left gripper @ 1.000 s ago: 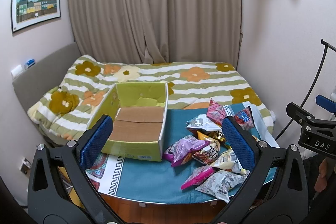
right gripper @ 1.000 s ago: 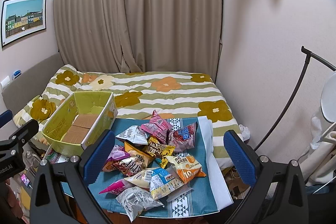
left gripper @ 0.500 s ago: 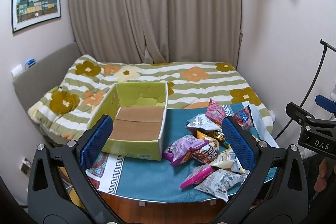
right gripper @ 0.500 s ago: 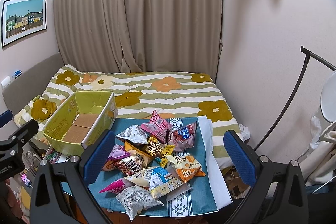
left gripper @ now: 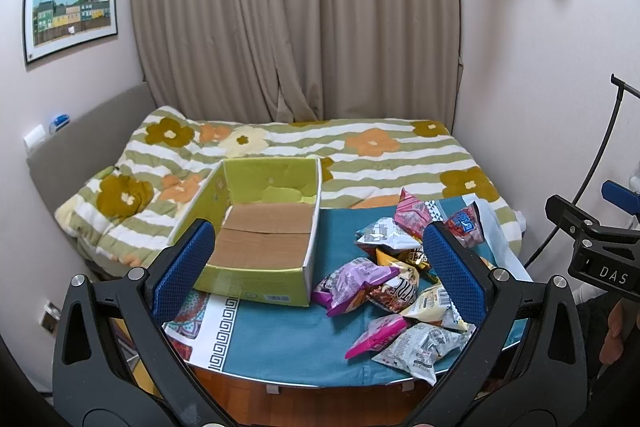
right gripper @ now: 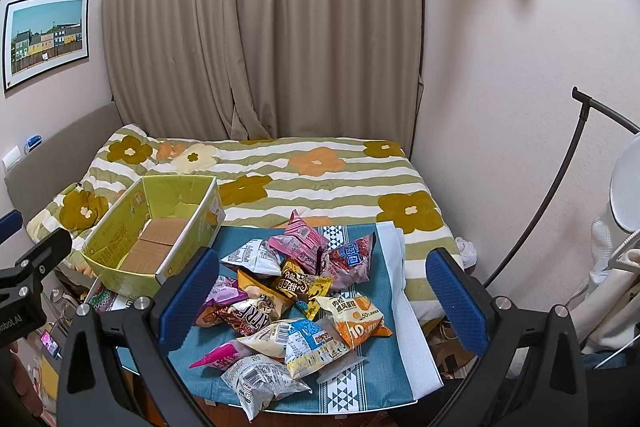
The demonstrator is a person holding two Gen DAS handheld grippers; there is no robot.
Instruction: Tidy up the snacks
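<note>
A pile of several snack packets (left gripper: 396,275) lies on the right half of a small table with a teal cloth (left gripper: 280,339); it also shows in the right wrist view (right gripper: 292,295). An empty yellow-green cardboard box (left gripper: 264,227) stands open on the table's left; it also shows in the right wrist view (right gripper: 156,231). My left gripper (left gripper: 320,267) is open and empty, held back above the table's front edge. My right gripper (right gripper: 324,295) is open and empty, above the near side of the pile.
A bed with a striped flower quilt (left gripper: 360,155) lies behind the table. Curtains (left gripper: 296,15) hang at the back. A black lamp stand (right gripper: 560,179) and white items stand at the right. The table's front edge (left gripper: 304,383) is near.
Both views have shifted very slightly; the scene sits a touch lower in the left view. Nothing was taken hold of or moved.
</note>
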